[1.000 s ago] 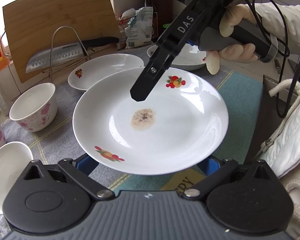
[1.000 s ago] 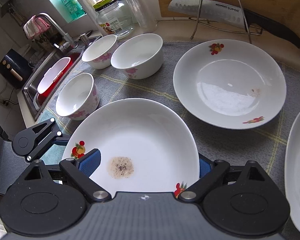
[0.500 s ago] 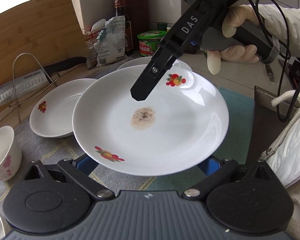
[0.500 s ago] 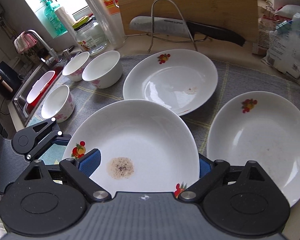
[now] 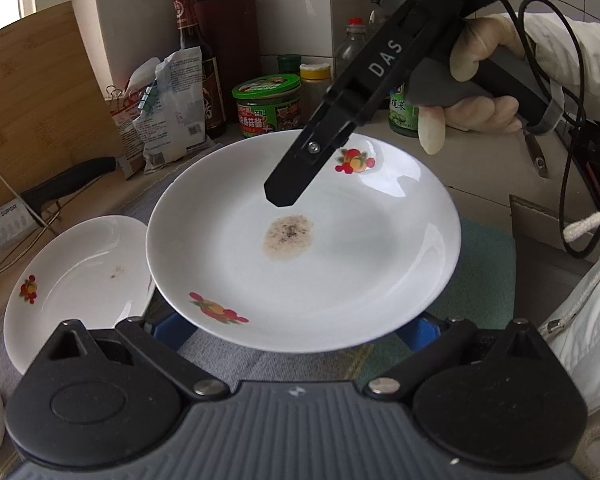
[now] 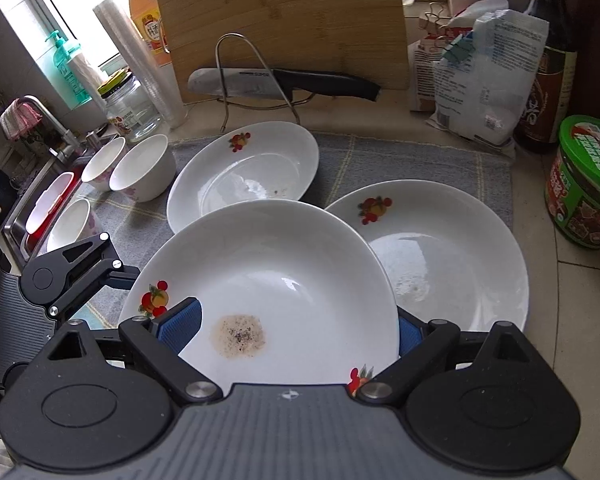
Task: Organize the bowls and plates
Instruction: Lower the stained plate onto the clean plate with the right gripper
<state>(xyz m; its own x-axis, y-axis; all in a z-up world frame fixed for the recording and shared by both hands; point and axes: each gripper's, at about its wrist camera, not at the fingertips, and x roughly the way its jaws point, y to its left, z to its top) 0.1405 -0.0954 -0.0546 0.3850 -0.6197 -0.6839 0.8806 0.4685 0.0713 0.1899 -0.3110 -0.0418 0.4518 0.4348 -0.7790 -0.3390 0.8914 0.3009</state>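
Note:
A white plate with fruit prints and a brown peppery stain (image 5: 300,248) is held in the air by both grippers. My left gripper (image 5: 296,328) grips its near rim from below. My right gripper (image 6: 296,332) is shut on the opposite rim; one of its fingers (image 5: 296,176) lies over the plate. The same plate (image 6: 268,276) hangs over a second fruit-print plate (image 6: 452,256) on the grey mat. A third plate (image 6: 244,168) lies behind, also in the left wrist view (image 5: 76,280). Three white bowls (image 6: 144,172) stand at the left.
A knife on a wire rack (image 6: 284,80) and a bamboo cutting board (image 6: 280,20) stand behind the mat. Bags (image 6: 488,68), a dark bottle (image 6: 548,60) and a green-lidded jar (image 6: 584,184) line the right. A sink (image 6: 44,208) lies at far left.
Both grippers have carried the stained plate to the right, from over the bowls and the first plate until it overlaps the right-hand plate. The grips have not changed.

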